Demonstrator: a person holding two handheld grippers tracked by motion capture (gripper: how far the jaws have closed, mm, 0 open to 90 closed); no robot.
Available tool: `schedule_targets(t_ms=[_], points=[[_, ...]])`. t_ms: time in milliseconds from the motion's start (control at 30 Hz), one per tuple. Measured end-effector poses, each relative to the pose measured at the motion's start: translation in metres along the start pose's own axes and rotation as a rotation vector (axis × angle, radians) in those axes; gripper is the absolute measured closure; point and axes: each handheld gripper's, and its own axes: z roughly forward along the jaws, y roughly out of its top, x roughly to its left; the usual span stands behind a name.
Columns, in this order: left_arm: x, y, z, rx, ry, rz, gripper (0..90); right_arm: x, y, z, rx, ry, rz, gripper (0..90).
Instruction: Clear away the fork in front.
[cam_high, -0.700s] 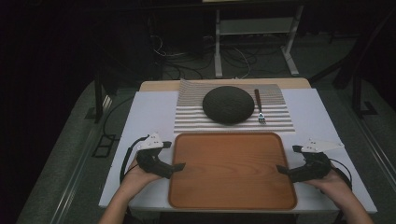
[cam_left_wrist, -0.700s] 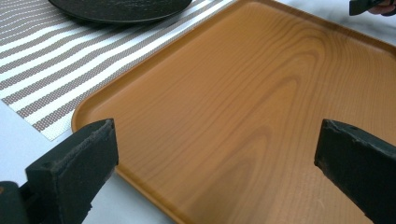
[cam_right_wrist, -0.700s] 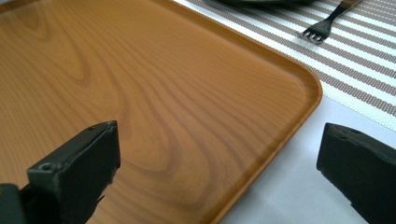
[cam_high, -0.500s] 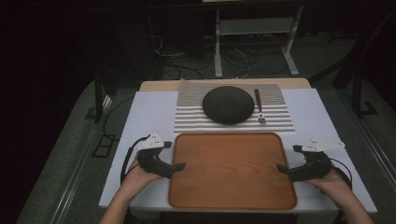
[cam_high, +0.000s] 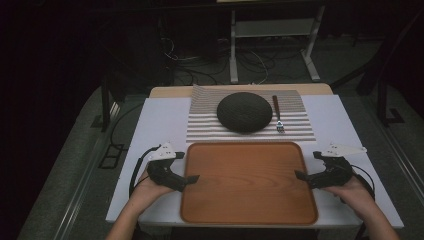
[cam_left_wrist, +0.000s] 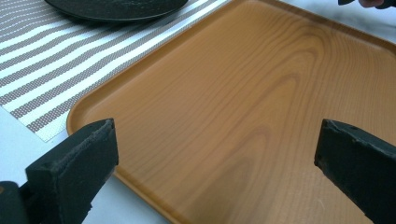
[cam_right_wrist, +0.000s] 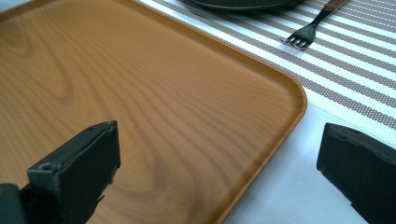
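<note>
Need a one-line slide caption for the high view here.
Two open hand-held grippers, left gripper and right gripper, flank an empty wooden tray; a dark plate and fork rest on the striped placemat.

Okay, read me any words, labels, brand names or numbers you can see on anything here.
None can be read. The tray, plate, fork, striped mat and both hand-held grippers, left and right, carry no visible text.

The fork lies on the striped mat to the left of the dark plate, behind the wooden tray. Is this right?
Not quite: the fork lies to the right of the dark plate, on the striped mat behind the wooden tray. The high view shows this.
</note>
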Motion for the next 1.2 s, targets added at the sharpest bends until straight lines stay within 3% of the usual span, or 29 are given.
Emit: schedule_targets(t_ms=[267,667,1200], points=[[-0.002,0.000,0.000,0.001,0.004,0.006,0.0,-0.002,0.004,0.004,0.003,-0.003,-0.007,0.0],[-0.002,0.001,0.000,-0.002,0.012,0.012,0.0,-0.008,0.012,0.014,0.028,-0.018,0.022,0.0],[-0.004,0.001,0.003,0.010,0.010,0.031,0.0,-0.027,0.028,0.027,0.029,-0.028,0.068,0.0]])
